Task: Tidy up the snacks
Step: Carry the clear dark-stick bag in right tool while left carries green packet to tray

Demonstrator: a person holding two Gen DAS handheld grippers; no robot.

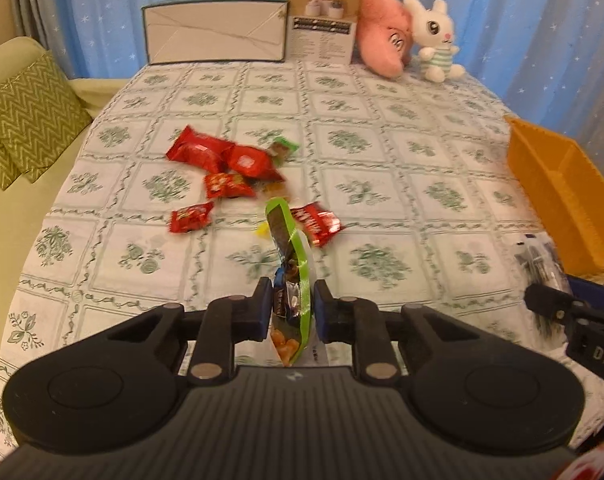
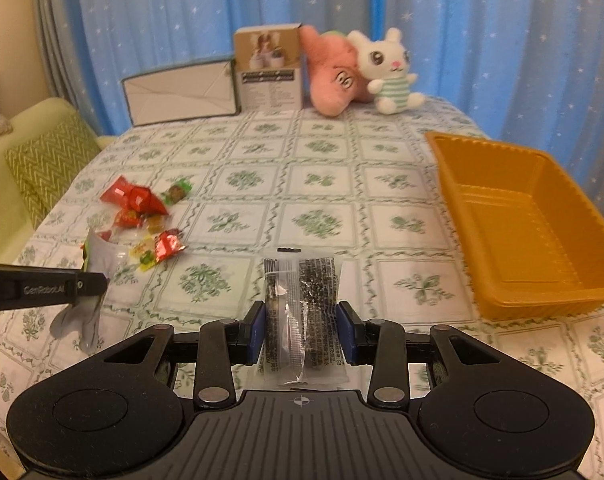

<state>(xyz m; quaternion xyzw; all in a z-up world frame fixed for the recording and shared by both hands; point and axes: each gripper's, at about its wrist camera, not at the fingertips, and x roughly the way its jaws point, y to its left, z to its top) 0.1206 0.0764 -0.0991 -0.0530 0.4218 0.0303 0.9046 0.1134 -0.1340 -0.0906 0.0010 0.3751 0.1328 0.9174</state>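
Both grippers are carrying snacks above the table: the left gripper (image 1: 291, 304) pinching a green packet (image 1: 291, 264), the right gripper (image 2: 302, 332) clamping a clear sachet (image 2: 302, 316); the orange tray (image 2: 542, 280) is seemingly sitting empty, red packets (image 1: 221, 160) awaiting sorting

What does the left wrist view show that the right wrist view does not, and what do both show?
Only the left wrist view shows the printed front of the green snack packet clamped in the left gripper. Only the right wrist view shows the inside of the orange tray and the clear dark packet held upright in the right gripper. Both show the red snacks, the white bunny and the tablecloth.
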